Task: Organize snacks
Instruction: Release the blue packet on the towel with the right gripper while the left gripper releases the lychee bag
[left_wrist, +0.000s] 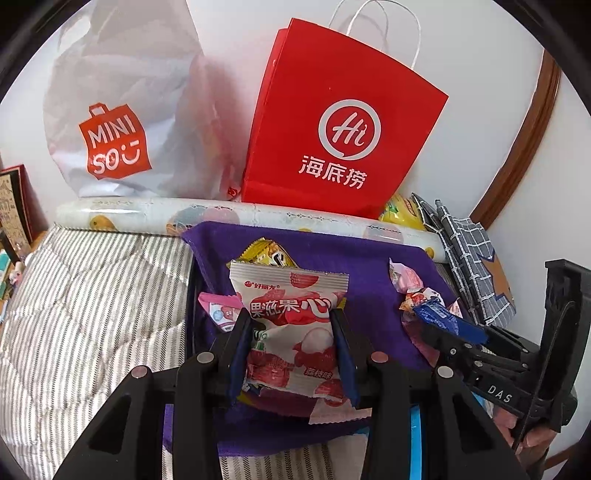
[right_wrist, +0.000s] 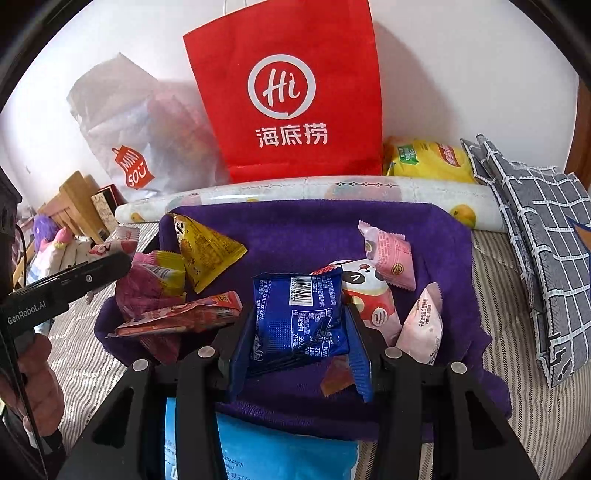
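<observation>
- Left gripper (left_wrist: 291, 350) clamps a lychee gummy packet (left_wrist: 291, 332); right gripper (right_wrist: 299, 347) clamps a blue snack packet (right_wrist: 299, 317).
- Judged early: several snacks lie loose on the purple cloth (right_wrist: 295, 229).

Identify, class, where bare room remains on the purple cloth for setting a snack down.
Free: the purple cloth's back strip, bordered by the patterned paper roll, yellow triangular packet and pink sweet wrapper. Crowded: both sides.

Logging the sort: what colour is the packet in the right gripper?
Blue packet, clearest in the right wrist view.
</observation>
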